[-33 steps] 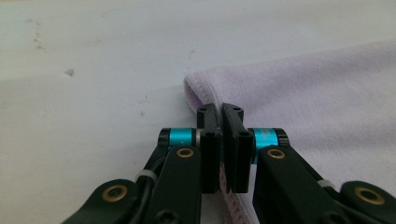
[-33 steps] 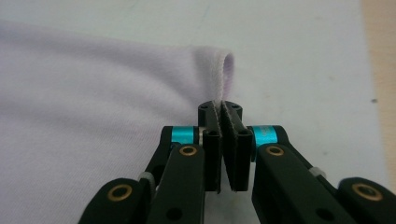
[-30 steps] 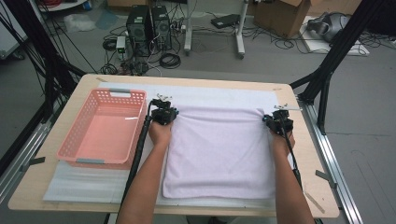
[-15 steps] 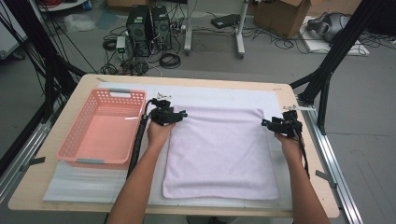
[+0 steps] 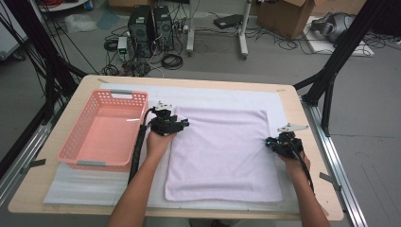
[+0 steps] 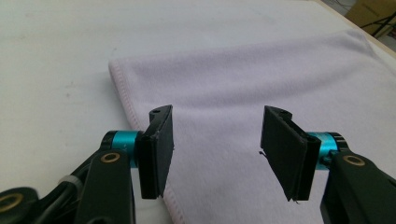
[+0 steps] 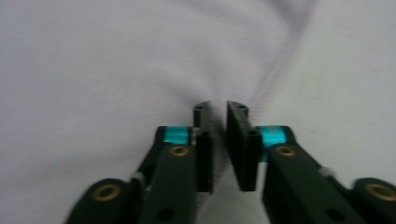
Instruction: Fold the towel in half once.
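pink plastic basket [image 5: 104, 127] sits at the left of the table [image 5: 61, 198], slotted walls, grey handles at the near and far ends; a small pale streak lies on its floor, too small to identify. a lavender towel [image 5: 222, 151] lies flat on a white foam mat [image 5: 80, 187] at table centre, its left hem just beside the basket's right wall, its near hem short of the table's front edge. left gripper [image 5: 182, 124] is at the towel's far left corner; in the left gripper view [image 6: 215, 149] its jaws stand well apart over the stitched hem, nothing pressed between them, having just been closing a little. right gripper [image 5: 270, 143] is at the towel's right edge, about midway along it; in the right gripper view [image 7: 218, 135] its jaws have just been closing and stand nearly together with the towel's edge bunched and puckered between the pads, fabric gripped. bare mat shows beyond the towel's far hem and along its right side; the strip between the right hem and the table edge is narrow. cables and computer towers [image 5: 151, 23] stand on the floor beyond the table.
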